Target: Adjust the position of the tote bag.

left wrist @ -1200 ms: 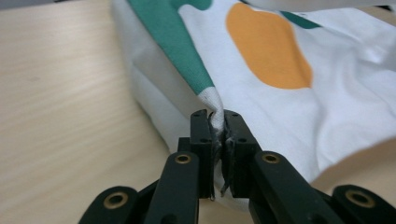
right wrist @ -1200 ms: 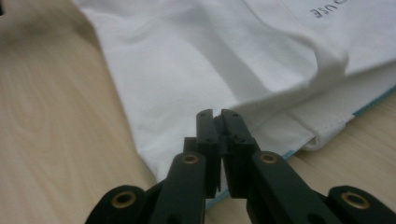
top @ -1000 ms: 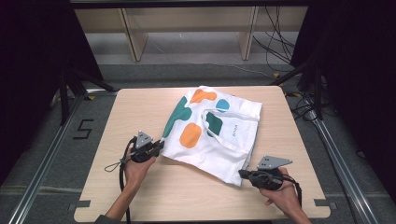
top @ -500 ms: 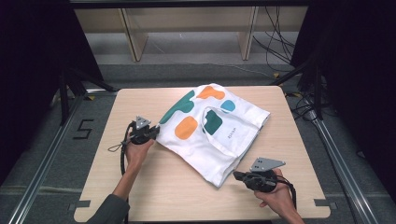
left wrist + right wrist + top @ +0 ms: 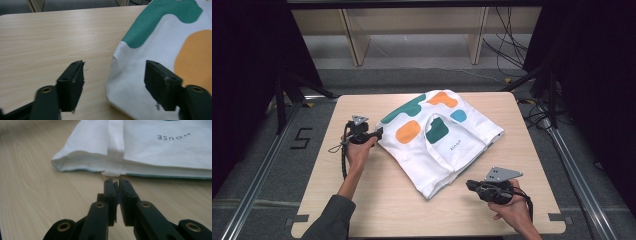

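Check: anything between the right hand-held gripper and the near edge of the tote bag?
Nothing visible. Only bare table lies between the right hand-held gripper and the tote bag hem just ahead; its jaws are nearly closed, with nothing in them.

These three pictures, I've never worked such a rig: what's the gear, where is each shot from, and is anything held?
A person holds a hand-held gripper in each hand. The high view looks down on the wooden table, where a white tote bag with coloured blobs lies. The other two cameras ride on the grippers. The left gripper has just been opening; its fingers straddle the bag's corner without pressing it. The right gripper is nearly shut, holds nothing, and points at the bag's near edge.
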A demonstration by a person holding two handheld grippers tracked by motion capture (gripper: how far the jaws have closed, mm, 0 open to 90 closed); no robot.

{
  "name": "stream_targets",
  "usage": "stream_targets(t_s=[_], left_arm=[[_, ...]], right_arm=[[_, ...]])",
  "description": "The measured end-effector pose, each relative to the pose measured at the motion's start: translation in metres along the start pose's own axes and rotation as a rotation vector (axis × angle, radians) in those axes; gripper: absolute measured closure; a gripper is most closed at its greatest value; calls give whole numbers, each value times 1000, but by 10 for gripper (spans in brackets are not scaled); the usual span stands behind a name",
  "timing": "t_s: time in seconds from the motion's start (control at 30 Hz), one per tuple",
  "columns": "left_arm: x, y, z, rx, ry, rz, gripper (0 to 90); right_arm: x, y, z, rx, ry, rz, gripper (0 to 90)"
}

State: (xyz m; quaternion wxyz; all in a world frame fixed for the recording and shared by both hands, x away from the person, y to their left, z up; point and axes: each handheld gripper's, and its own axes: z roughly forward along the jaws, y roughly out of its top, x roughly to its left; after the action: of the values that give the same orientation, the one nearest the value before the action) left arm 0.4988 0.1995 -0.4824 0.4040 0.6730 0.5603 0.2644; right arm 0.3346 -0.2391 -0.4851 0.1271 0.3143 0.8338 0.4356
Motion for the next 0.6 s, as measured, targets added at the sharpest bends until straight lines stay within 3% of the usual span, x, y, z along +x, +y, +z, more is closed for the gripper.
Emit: stream_targets(t_s=[0.03, 0.07, 0.1, 0.13, 0.17, 0.23, 0.27, 0.33, 0.37, 0.43, 0.47, 0.53, 0.57, 0.6], left_arm=[[-6, 1, -18, 0, -11, 24, 299], [-6, 1, -18, 0, -11, 24, 292], [-11, 1, -28, 1, -29, 37, 292], [-25, -1, -49, -8, -92, 54, 286], [-25, -1, -49, -8, -92, 54, 277], [-57, -12, -74, -14, -212, 89, 247], [-69, -18, -80, -4, -246, 119, 239], [-90, -28, -88, 23, -312, 149, 235], [-90, -28, -88, 23, -312, 149, 224], [-119, -45, -94, 81, -399, 207, 202], [-129, -51, -96, 84, -413, 225, 201], [-147, -62, -97, 109, -439, 271, 193], [-147, -62, -97, 109, -439, 271, 192], [-163, -71, -94, 123, -456, 311, 191]], right_arm=[[-2, -1, -2, 3, -5, 12, 838], [-2, -1, -2, 3, -5, 12, 838], [-5, -2, -3, -1, 0, 22, 825], [-9, -3, -7, -1, -21, 46, 802], [-9, -3, -7, -1, -21, 46, 802], [-15, -5, -9, -7, -25, 69, 756], [-16, -6, -9, -14, -49, 66, 736], [-18, -6, -10, -1, -55, 90, 697], [-18, -6, -10, -1, -55, 90, 697], [-18, -6, -13, 2, -98, 126, 639], [-23, -6, -13, -10, -98, 105, 620], [-26, -7, -14, 2, -112, 114, 590], [-26, -7, -14, 2, -112, 114, 590], [-29, -9, -13, 1, -128, 136, 576]])
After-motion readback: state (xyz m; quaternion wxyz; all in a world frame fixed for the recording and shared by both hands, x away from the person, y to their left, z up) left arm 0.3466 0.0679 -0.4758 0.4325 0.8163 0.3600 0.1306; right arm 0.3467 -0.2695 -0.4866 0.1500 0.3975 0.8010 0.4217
